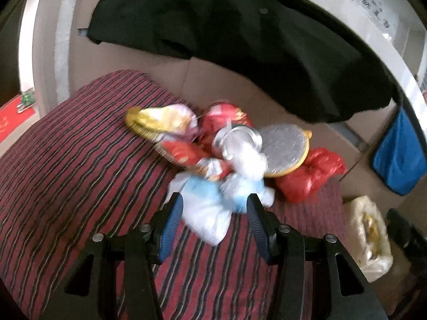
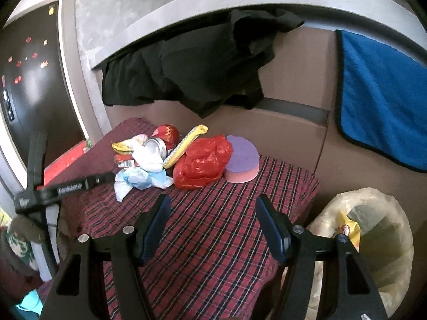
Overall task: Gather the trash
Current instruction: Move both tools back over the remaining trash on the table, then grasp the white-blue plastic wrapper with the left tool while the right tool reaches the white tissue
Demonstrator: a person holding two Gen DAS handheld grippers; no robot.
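- Your left tool (image 1: 212, 204) has its jaws wide apart and grips nothing; the crumpled white-and-pale-blue tissue (image 1: 213, 208) lies between its fingertips at the near edge of the trash pile, though the blur hides whether a pad touches it.
- Your right tool (image 2: 212, 204) is also spread wide and empty, hanging over bare red plaid cloth (image 2: 218, 229) on the desk.
- The trash sits heaped at the far side of that cloth: a crushed silver-topped red can (image 2: 160, 141), a white wad (image 2: 148, 157), yellow and red foil wrappers (image 2: 122, 146), and a crumpled red plastic bag (image 2: 202, 162).
- A round purple-and-pink sponge (image 2: 242, 160) touches the red bag on its right.
- A bin lined with a pale translucent bag (image 2: 373, 229) stands just beside the desk's right edge, with a yellow wrapper inside.
- Black fabric (image 2: 186, 72) and a blue towel (image 2: 381, 96) hang behind.
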